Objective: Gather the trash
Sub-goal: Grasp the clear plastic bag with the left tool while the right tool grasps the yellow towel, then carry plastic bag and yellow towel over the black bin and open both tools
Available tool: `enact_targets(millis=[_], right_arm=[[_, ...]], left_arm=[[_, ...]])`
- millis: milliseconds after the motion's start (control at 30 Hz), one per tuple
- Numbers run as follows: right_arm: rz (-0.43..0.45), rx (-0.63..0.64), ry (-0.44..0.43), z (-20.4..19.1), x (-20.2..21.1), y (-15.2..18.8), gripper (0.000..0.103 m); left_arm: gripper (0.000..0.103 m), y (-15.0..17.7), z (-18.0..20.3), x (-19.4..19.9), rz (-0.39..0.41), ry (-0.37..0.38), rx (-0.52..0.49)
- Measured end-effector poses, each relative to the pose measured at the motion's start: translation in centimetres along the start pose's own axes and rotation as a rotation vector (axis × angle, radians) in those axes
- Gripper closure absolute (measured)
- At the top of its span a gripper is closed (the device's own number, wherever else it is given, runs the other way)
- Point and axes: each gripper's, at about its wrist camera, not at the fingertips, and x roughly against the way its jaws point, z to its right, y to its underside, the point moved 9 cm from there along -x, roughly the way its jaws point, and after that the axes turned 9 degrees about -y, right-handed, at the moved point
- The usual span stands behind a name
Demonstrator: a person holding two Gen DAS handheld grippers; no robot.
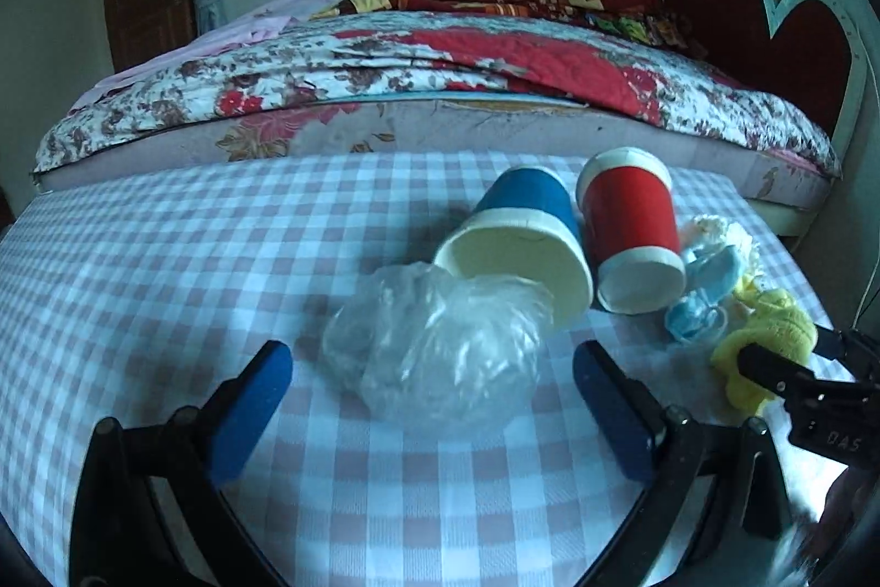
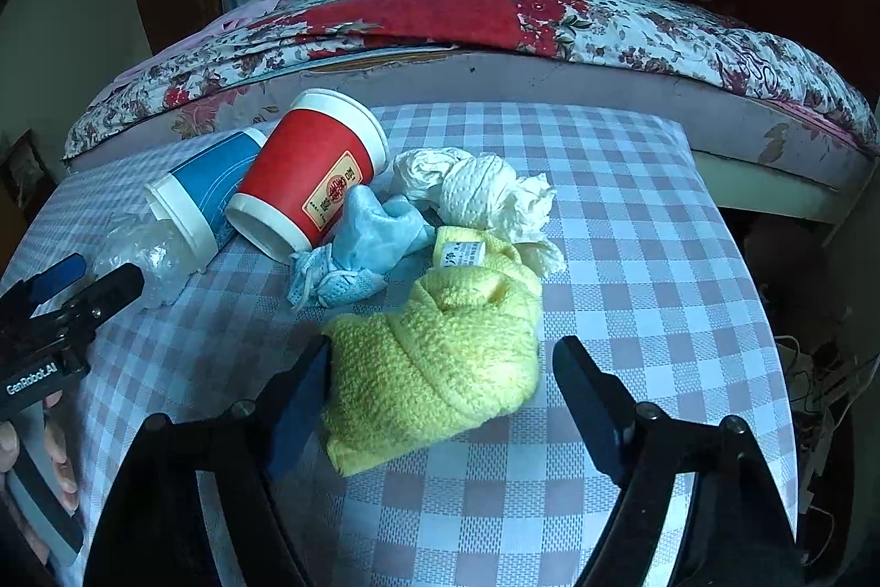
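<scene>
A crumpled clear plastic bag [image 1: 434,345] lies on the checkered table between the open fingers of my left gripper [image 1: 432,367]. A blue paper cup [image 1: 522,235] and a red paper cup [image 1: 632,229] lie tipped behind it. My right gripper [image 2: 440,367] is open around a yellow towel [image 2: 440,361]. Beyond the towel lie a blue face mask [image 2: 363,251] and crumpled white tissue [image 2: 484,196]. The red cup [image 2: 313,185], blue cup [image 2: 203,191] and plastic bag [image 2: 148,257] show at the left of the right wrist view.
The checkered tablecloth [image 1: 165,257] covers a table set against a bed with a floral quilt [image 1: 385,70]. A red headboard [image 1: 770,26] is at the right. Cables lie on the floor past the table's right edge [image 2: 825,367].
</scene>
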Motion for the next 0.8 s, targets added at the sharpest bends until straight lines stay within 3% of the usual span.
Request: enact_targets(millis=[100,267,400,800], right_arm=[[-0.008,0.002,-0.012,-0.2,-0.4,-0.1,0.032],[-0.021,-0.008,-0.029,-0.1,-0.3,0.3,0.042],[-0.020,-0.004,-0.032,0.0,0.8,1.0,0.047],[0.051,0.012,-0.048,0.3,8.8,4.9,0.048]], left_arm=[[0.012,0.1,0.2,-0.9,-0.028,0.001,-0.020],[0.052,0.9,0.4,-0.7,-0.045,0.017,-0.046],[0.056,1.7,0.1,0.9,-0.030,0.036,-0.024],[0.057,5.2,1.3,10.1,0.050,0.075,-0.066]])
